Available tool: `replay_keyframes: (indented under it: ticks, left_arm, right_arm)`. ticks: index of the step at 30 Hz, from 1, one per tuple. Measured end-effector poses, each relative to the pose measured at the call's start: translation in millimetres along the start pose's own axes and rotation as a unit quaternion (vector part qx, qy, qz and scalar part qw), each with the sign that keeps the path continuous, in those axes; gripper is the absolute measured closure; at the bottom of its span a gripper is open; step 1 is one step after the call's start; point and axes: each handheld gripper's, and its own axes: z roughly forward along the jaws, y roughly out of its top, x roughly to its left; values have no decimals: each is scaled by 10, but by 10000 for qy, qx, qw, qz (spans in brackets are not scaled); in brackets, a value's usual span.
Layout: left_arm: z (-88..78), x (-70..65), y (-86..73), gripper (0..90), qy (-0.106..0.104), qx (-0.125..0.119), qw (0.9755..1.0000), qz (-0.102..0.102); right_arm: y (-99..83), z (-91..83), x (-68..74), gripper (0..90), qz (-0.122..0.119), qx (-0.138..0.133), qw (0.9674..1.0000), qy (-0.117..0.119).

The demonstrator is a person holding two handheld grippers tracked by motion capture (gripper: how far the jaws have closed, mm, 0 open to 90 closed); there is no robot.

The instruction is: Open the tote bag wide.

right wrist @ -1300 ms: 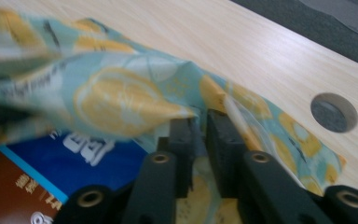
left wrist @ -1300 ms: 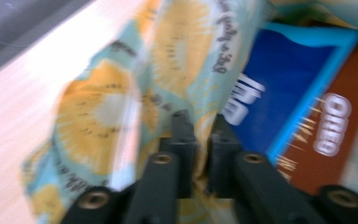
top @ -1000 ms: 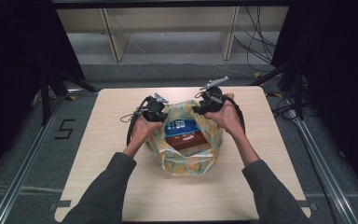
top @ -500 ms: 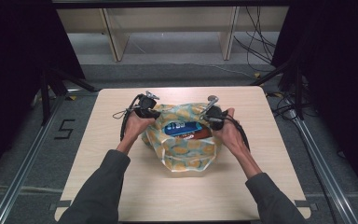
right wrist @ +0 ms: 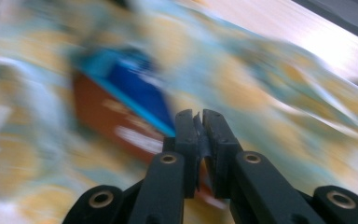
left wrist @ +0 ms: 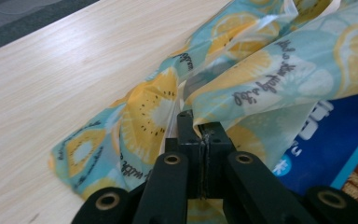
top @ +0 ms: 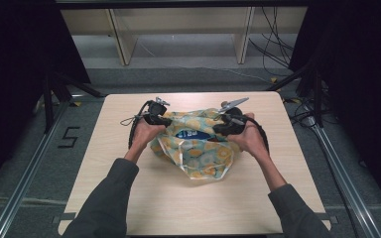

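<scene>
Gripping the fruit-print bag on the table: left gripper clamped on its edge; right gripper, jaws just closing, nearly together, grip unclear through blur.

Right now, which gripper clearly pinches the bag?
The left gripper: its jaws are shut on the printed edge of the bag. On the right gripper the jaws have just been opening slightly; blur hides whether cloth lies between them.
</scene>
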Motion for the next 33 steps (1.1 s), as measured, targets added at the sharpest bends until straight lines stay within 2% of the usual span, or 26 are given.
replay_keyframes:
  ticks: [1,3,4,5,6,9,10,11,12,13,14,15,18,19,20,21,23,25,26,27,28,29,30,31,32,33]
  left_arm:
    - [0,0,0,881,0,0,10000,0]
    - [10,-5,2,882,9,39,10000,-3]
    - [20,23,-2,882,-83,78,9999,-72]
    - [20,23,-2,882,-83,78,9999,-72]
    - [31,59,-20,882,-123,67,9996,-228]
    - [24,130,-39,882,-160,75,9992,-353]
    - [25,143,-48,881,-163,35,9988,-465]
    - [25,143,-48,882,-163,35,9988,-465]
    - [24,169,-55,882,-186,57,9986,-489]
    - [24,169,-55,882,-186,57,9986,-489]
    - [27,175,-55,882,-195,44,9985,-515]
    - [48,190,-53,881,-227,57,9981,-561]
    - [87,201,-56,875,-232,85,9972,-709]
    - [87,201,-56,870,-232,85,9972,-709]
    - [99,187,-58,863,-250,64,9970,-734]
    - [99,187,-58,861,-250,64,9970,-734]
    - [53,183,-45,862,-303,20,9974,-655]
    - [16,166,-44,868,-313,5,9977,-598]
    - [1,158,-42,870,-305,4,9980,-555]
    - [1,158,-42,871,-305,4,9980,-555]
    - [-22,156,-34,872,-301,-25,9981,-539]
    - [-22,156,-34,872,-301,-25,9981,-539]
    - [-31,144,-36,872,-283,-57,9982,-526]
    - [-31,144,-36,872,-283,-57,9982,-526]
    - [-40,140,-36,872,-306,-41,9984,-482]
    - [-56,136,-36,871,-322,-65,9984,-452]
  right_arm:
    - [0,0,0,854,0,0,10000,0]
    - [36,73,234,854,-164,29,9991,389]
    - [53,185,450,861,-495,-96,9954,818]
    - [53,185,450,861,-495,-96,9954,818]
    - [56,272,633,870,-679,17,9906,1186]
    - [-12,384,832,887,-787,179,9861,1449]
    - [-51,416,876,890,-825,284,9836,1576]
    - [-51,416,876,890,-825,284,9836,1576]
    - [-149,465,962,897,-871,493,9815,1631]
    - [-149,465,962,897,-871,493,9815,1631]
    - [-202,492,997,897,-953,569,9800,1652]
    - [-311,555,1051,898,-1073,736,9763,1729]
    - [-406,590,1077,897,-977,1003,9738,1794]
    - [-406,590,1077,897,-977,1003,9738,1794]
    - [-378,509,1045,895,-969,791,9752,1827]
    - [-339,419,1038,890,-846,672,9773,1822]
    - [-224,267,933,890,-1026,172,9808,1649]
    - [-104,131,804,891,-1072,-19,9890,1017]
    - [-57,104,724,898,-1122,-40,9907,768]
    - [-57,104,724,898,-1122,-40,9907,768]
    - [11,120,567,900,-1039,66,9935,469]
    - [11,120,567,900,-1039,66,9935,469]
    - [41,216,443,900,-983,303,9945,207]
    - [41,216,443,900,-983,303,9945,207]
    - [51,268,378,900,-980,497,9939,25]
    - [80,359,198,900,-1021,644,9921,-340]
